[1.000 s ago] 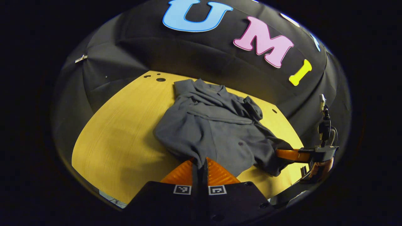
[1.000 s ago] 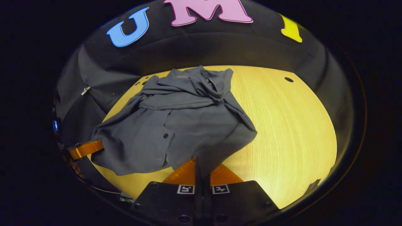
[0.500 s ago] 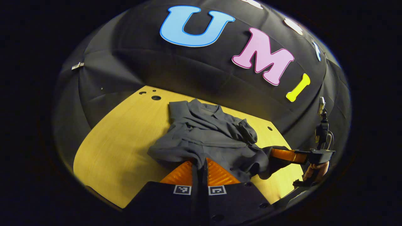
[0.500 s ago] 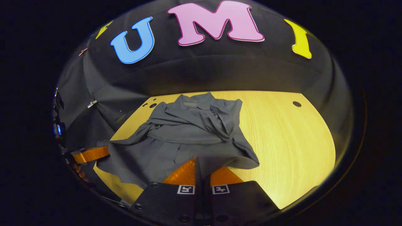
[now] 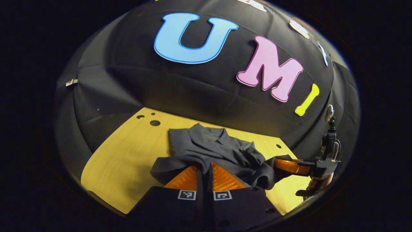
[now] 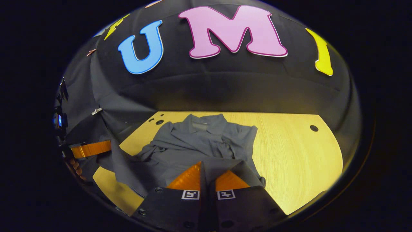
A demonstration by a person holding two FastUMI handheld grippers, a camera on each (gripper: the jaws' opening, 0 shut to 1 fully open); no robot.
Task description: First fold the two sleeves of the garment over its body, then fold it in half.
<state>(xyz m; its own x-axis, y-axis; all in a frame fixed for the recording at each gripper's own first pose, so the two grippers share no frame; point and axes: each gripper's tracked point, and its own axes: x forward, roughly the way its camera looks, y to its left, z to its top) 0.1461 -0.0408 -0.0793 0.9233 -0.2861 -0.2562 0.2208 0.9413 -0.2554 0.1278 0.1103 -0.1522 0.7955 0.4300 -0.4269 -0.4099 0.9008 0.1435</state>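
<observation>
A dark grey shirt (image 5: 212,148) lies on the yellow wooden table (image 5: 125,161), collar toward the back wall, both sleeves folded across its body. My left gripper (image 5: 204,168) is shut on the shirt's bottom hem at one corner, lifted off the table. In the right gripper view the shirt (image 6: 199,141) spreads ahead, and my right gripper (image 6: 207,170) is shut on the hem's other corner, cloth draped over its orange fingers (image 6: 188,177). The right gripper (image 5: 273,164) also appears at the right of the left gripper view, and the left gripper (image 6: 109,149) at the left of the right gripper view.
The table (image 6: 289,161) carries round holes near its back left (image 5: 154,122) and back right (image 6: 313,128). A hand (image 5: 317,183) holds the other gripper's handle at the right edge. The black cloth wall stands close behind the table.
Both grippers have lifted the bottom hem and carried it forward toward the collar. The lower half of the shirt has risen off the table and the flat part looks shorter.
</observation>
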